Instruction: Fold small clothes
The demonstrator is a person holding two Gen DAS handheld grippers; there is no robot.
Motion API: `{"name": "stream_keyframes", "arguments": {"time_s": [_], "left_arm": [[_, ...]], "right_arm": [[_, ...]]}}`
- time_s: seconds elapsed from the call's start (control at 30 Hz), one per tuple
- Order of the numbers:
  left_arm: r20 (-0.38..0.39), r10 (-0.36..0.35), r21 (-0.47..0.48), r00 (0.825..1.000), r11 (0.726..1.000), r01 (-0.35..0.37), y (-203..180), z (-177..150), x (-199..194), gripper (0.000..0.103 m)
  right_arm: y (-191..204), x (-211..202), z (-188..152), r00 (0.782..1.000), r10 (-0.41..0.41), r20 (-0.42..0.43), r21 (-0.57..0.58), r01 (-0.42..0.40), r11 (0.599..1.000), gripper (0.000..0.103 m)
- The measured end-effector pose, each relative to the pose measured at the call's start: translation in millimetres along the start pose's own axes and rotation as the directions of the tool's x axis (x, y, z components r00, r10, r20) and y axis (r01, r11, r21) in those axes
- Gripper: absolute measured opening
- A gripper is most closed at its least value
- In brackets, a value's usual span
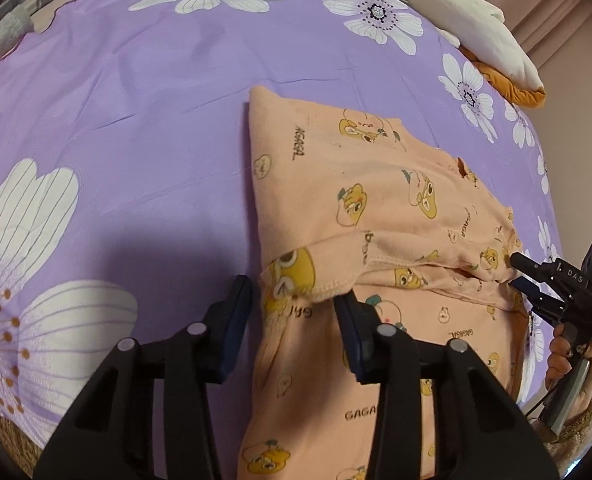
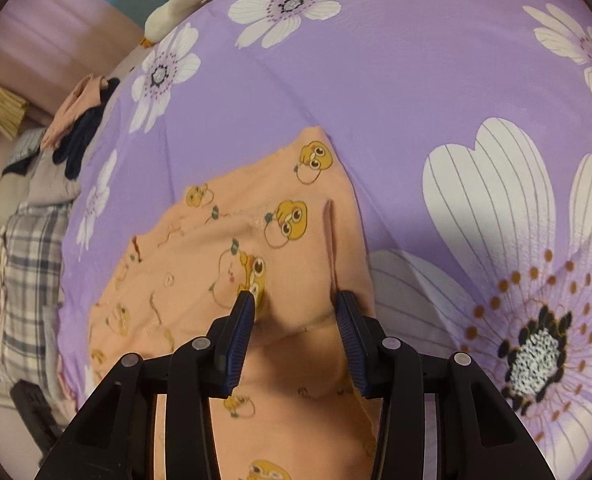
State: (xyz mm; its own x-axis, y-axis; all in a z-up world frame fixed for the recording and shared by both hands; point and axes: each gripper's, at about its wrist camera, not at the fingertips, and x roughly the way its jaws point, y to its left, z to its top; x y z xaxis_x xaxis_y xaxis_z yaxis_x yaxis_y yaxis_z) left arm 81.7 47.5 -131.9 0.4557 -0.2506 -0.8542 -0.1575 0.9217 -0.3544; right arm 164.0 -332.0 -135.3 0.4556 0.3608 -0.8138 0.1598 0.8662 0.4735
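A bedroom: flowered purple bedsheet (image 1: 135, 120), plush toy (image 1: 476, 28).

Peach cartoon-print garment (image 1: 376, 200) partly folded, flat on purple floral bedsheet (image 1: 135, 120).

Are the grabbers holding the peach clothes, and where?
No. The left gripper and right gripper are both open over the peach garment, straddling its folded hem.
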Motion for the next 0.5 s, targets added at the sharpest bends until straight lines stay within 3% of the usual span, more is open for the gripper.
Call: {"name": "stream_keyframes", "arguments": {"time_s": [0.03, 0.07, 0.1, 0.3, 0.4, 0.5], "left_arm": [[0.003, 0.017, 0.001, 1.000, 1.000, -0.017, -0.2, 0.7, 1.7, 0.026], [0.004, 0.030, 0.004, 1.000, 1.000, -0.030, -0.1, 0.9, 2.5, 0.023], [0.004, 0.029, 0.006, 1.000, 1.000, -0.029, 0.5, 0.9, 2.1, 0.021], [0.009, 0.035, 0.005, 0.999, 0.999, -0.035, 2.8, -2.5, -1.7, 0.010], [0.010, 0.044, 0.010, 0.999, 0.999, -0.044, 2.7, -6.3, -3.5, 0.010], [0.005, 0.042, 0.009, 0.999, 0.999, -0.042, 3.9, -6.7, -1.3, 0.010]], "right_arm": [[-0.3, -0.1, -0.7, 1.000, -0.007, 0.010, -0.001, 0.007, 1.000, 0.035], [-0.1, -1.7, -1.8, 0.999, -0.036, 0.028, 0.000, 0.036, 0.999, 0.014], [1.2, -5.5, -4.6, 0.998, -0.053, 0.044, -0.006, 0.053, 0.999, 0.006], [-1.3, -41.8, -10.9, 0.989, -0.002, 0.146, -0.011, 0.004, 1.000, 0.006], [-7.3, -52.0, -14.1, 0.983, -0.034, 0.180, -0.011, 0.037, 0.999, 0.006], [-16.1, -44.2, -14.6, 0.988, -0.046, 0.149, -0.001, 0.047, 0.999, 0.006]]}}
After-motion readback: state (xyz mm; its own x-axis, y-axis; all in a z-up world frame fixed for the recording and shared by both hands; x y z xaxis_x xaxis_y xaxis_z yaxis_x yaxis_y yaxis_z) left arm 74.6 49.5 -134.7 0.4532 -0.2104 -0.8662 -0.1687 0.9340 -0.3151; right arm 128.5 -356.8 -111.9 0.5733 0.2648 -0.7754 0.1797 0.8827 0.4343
